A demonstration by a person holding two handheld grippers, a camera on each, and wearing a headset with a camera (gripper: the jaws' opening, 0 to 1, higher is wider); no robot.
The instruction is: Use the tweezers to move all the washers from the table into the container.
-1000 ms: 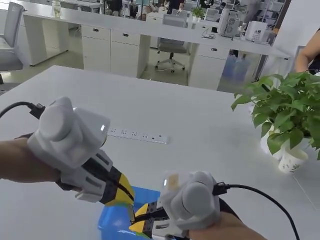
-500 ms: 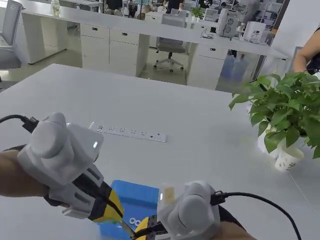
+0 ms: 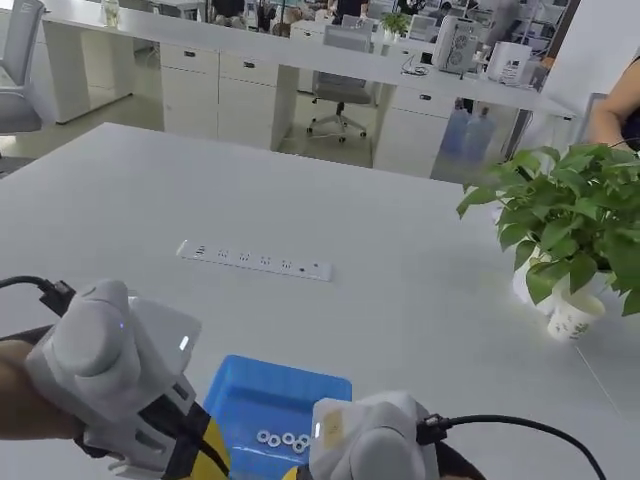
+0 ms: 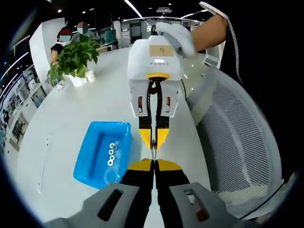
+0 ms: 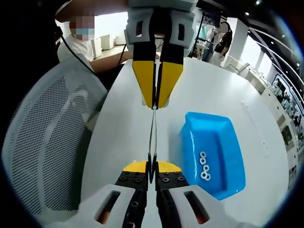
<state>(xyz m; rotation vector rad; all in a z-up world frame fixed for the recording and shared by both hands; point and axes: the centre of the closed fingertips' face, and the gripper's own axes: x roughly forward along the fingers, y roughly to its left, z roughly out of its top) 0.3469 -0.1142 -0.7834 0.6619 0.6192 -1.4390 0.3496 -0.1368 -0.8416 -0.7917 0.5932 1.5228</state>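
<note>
The left gripper had its yellow-tipped jaws pressed together on one end of the tweezers. The right gripper faced it tip to tip and was clamped in the same way on the other end. The thin steel arms spanned the short gap between them over the white table.

In the left gripper view the blue container lay on the table at about 9 o'clock from the meeting tips, just beside them. In the right gripper view it lay at 3 o'clock.

Four washers sat in a row on its floor, apart from the tweezers.

In the head view a power strip lay at 12 o'clock from the container. A potted plant stood at 2 o'clock.
</note>
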